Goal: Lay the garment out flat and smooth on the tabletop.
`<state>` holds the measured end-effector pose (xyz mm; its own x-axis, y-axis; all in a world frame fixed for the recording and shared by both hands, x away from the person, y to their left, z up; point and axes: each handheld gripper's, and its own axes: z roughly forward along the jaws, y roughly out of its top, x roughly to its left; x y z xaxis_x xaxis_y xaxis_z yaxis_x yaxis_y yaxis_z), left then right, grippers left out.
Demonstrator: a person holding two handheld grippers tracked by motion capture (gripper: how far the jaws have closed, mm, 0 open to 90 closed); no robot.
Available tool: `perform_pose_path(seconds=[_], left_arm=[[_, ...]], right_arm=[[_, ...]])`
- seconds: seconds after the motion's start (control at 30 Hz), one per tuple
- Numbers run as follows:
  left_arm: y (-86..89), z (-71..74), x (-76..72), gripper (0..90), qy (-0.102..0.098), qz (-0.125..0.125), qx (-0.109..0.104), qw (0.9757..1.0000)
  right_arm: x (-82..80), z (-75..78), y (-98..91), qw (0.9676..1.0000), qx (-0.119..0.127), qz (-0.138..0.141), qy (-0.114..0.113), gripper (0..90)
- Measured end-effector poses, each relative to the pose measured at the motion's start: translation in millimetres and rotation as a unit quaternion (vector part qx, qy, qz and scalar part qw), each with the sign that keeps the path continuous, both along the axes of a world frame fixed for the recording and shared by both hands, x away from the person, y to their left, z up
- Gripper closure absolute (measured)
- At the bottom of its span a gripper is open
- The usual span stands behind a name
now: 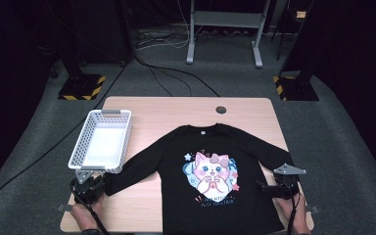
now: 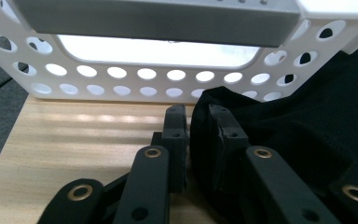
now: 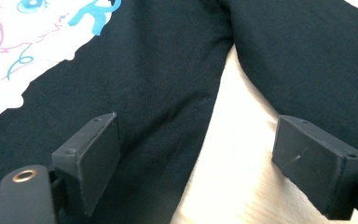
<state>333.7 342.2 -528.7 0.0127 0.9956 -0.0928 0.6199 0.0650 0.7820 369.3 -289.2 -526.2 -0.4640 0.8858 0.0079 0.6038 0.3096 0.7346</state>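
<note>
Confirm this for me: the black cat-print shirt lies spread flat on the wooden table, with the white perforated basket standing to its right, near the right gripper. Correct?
Not quite. The white basket stands to the left of the black shirt, near the left gripper, not the right gripper. The high view shows this. The rest holds: the shirt lies spread flat on the wooden table.

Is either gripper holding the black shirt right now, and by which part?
The left gripper has the shirt's sleeve cuff between its nearly closed jaws; whether they pinch it cannot be told. The right gripper, open, holds nothing.
</note>
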Motion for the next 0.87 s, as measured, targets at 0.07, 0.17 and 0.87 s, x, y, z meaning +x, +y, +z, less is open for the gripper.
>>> perform_pose_path(seconds=[0.07,0.17,0.87], left_arm=[[1.9,-0.1,-0.5,73.2,0.002,0.005,-0.002,1.0000],[7.1,-0.1,-1.6,63.2,0.007,0.015,-0.012,0.9998],[22.8,-2.4,-24.3,9.4,0.008,0.017,-0.060,0.9980]], right_arm=[[-1.7,-0.1,-2.4,1.0000,0.000,0.001,0.000,14.2],[-3.3,0.0,-5.0,1.0000,0.000,0.002,0.000,14.2],[-5.9,-0.9,-7.7,0.9999,-0.005,-0.012,-0.008,11.5]])
